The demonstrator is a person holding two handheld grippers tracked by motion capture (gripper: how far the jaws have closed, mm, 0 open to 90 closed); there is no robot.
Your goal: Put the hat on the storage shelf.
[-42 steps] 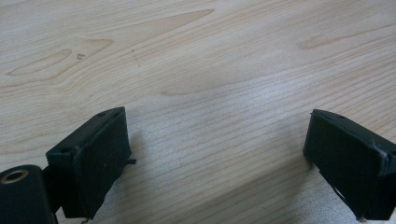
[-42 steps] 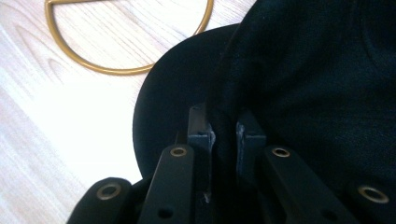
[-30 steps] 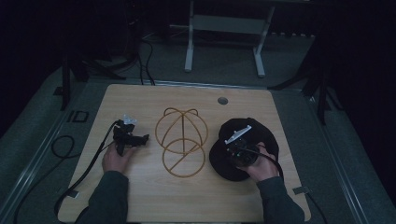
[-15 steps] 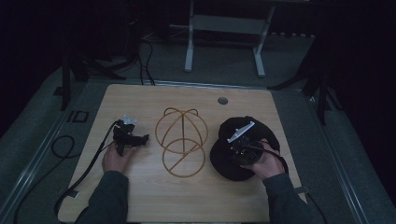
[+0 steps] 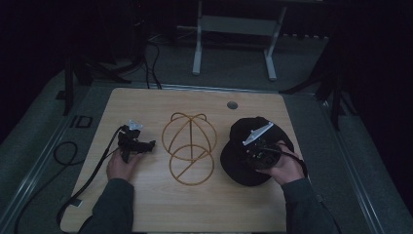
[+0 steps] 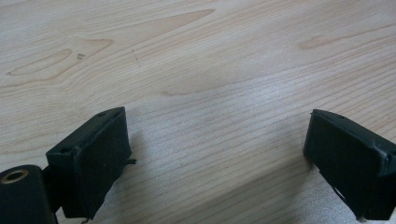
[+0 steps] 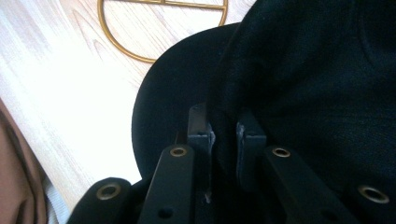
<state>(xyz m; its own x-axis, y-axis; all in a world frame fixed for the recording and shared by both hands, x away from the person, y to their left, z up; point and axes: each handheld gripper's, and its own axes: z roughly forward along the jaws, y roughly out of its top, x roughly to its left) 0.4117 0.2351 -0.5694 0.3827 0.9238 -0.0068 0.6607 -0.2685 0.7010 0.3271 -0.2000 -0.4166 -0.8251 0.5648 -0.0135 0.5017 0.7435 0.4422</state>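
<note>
The right gripper (image 7: 223, 128) has its 2 jaws pinched on the black cap (image 5: 243, 158) at the table's right — the wire stand (image 5: 189, 148) lies just left. The left gripper (image 6: 217, 154) rests wide open, holding nothing.

The table (image 6: 224, 60) at the top of the frame is pale wood, smooth, with fine grain lines. The cap (image 7: 327, 70) on the right is black cloth, soft and matt. The wire stand (image 5: 189, 148) in the middle looks like shiny gold metal. The left claw (image 6: 217, 154) is dull black plastic.
</note>
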